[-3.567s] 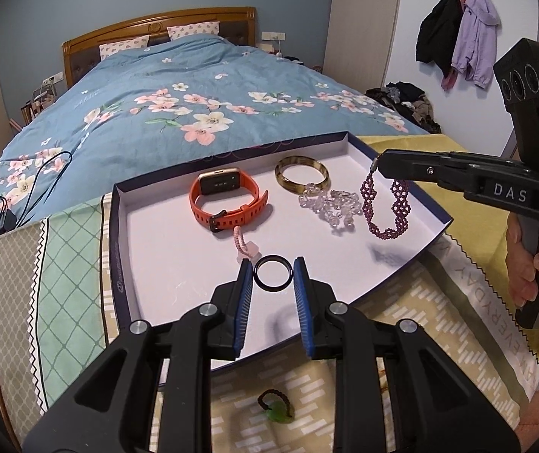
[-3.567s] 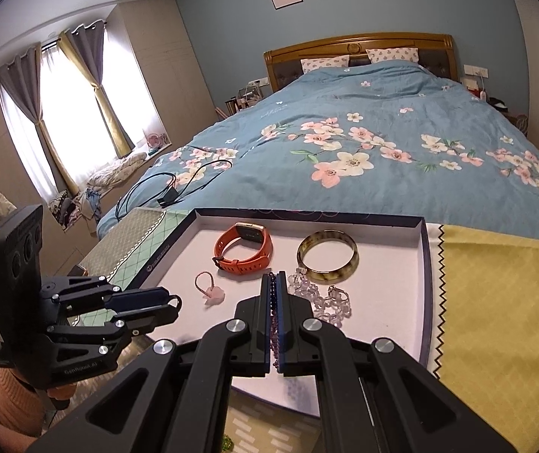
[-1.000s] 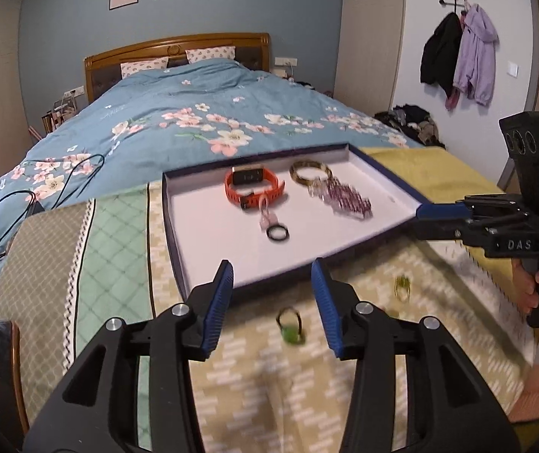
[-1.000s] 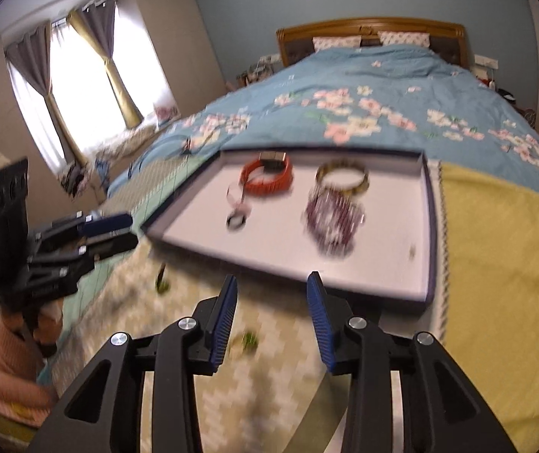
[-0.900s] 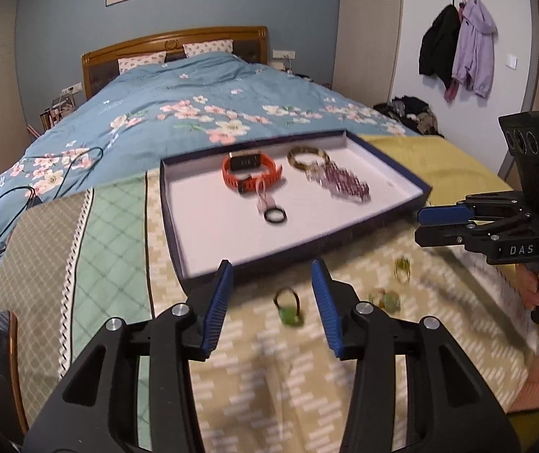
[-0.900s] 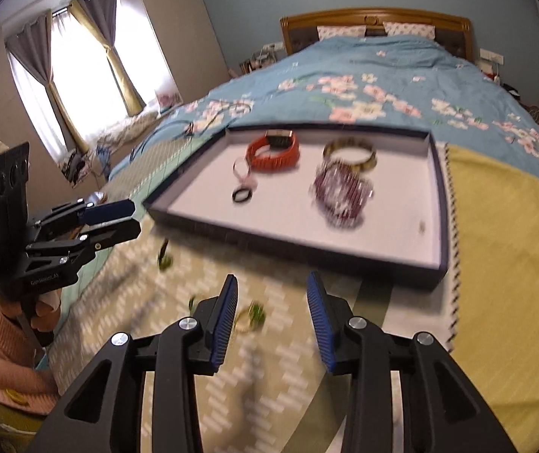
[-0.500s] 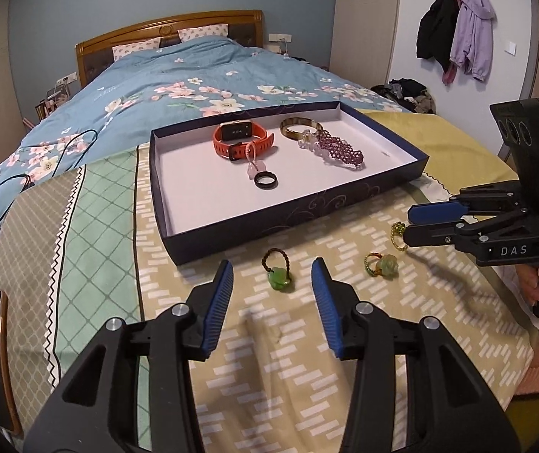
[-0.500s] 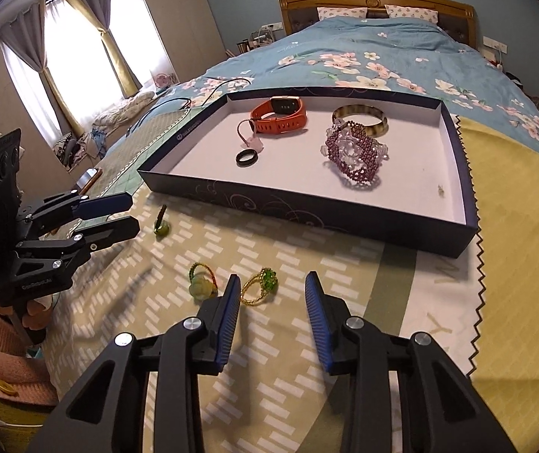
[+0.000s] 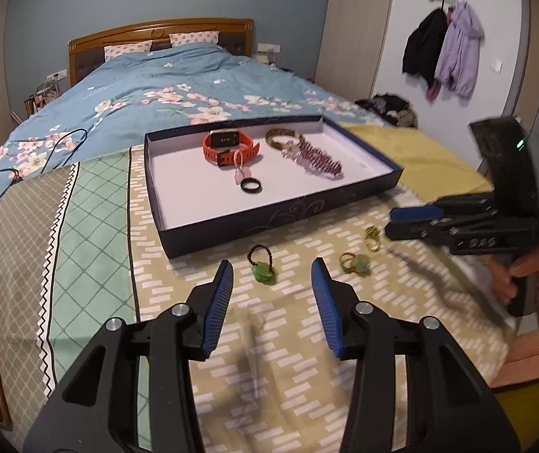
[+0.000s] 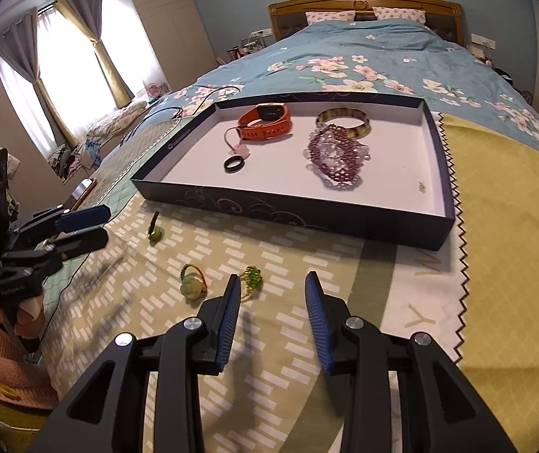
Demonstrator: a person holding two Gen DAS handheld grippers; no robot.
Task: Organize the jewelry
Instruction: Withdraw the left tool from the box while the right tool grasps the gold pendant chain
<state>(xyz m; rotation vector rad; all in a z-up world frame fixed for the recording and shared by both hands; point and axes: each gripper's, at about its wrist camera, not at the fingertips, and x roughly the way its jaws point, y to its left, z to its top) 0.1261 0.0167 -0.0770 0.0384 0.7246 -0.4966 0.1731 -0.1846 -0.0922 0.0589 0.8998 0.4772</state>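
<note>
Three rings lie loose: the dark-band green ring (image 9: 261,264) just ahead between the left gripper's (image 9: 272,290) open, empty jaws; the right gripper (image 10: 272,304) gapes empty too.

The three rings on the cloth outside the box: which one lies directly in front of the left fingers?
The dark-banded ring with the bright green stone; the other two lie off toward the right gripper.
</note>
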